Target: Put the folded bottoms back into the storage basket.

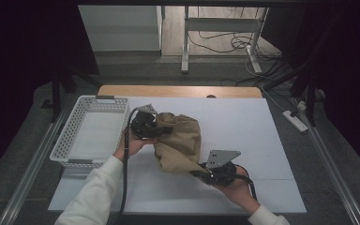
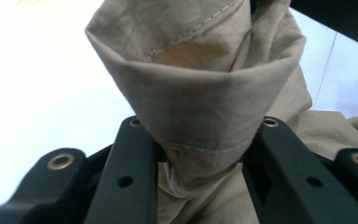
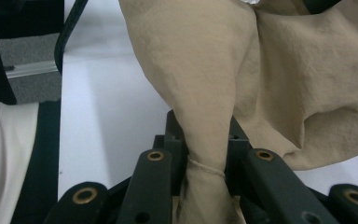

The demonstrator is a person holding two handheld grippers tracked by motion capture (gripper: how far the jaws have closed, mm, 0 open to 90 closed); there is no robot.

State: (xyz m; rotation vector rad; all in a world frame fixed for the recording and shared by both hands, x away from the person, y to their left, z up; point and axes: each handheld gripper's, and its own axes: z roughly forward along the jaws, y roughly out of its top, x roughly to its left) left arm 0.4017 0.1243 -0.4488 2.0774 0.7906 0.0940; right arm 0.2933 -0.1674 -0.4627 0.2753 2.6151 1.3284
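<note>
A crumpled tan cloth garment [image 1: 180,140] hangs bunched between the two grippers over the white table top [image 1: 262,136]. My left gripper [image 1: 161,130] is shut on a stitched, folded hem of the cloth [image 2: 200,107] at its upper left side. At the cloth's lower right end, my right gripper [image 1: 201,169] is shut on a narrow twisted strand of the cloth [image 3: 205,140]. In both gripper views the fabric is pinched between the black jaws. A hand in a white sleeve holds each gripper.
A white perforated plastic basket [image 1: 75,136] stands at the table's left side, nothing visible inside it. Beyond the wooden far edge [image 1: 178,90] are a grey floor, table legs and cables. A power strip [image 1: 296,120] lies on the floor at the right.
</note>
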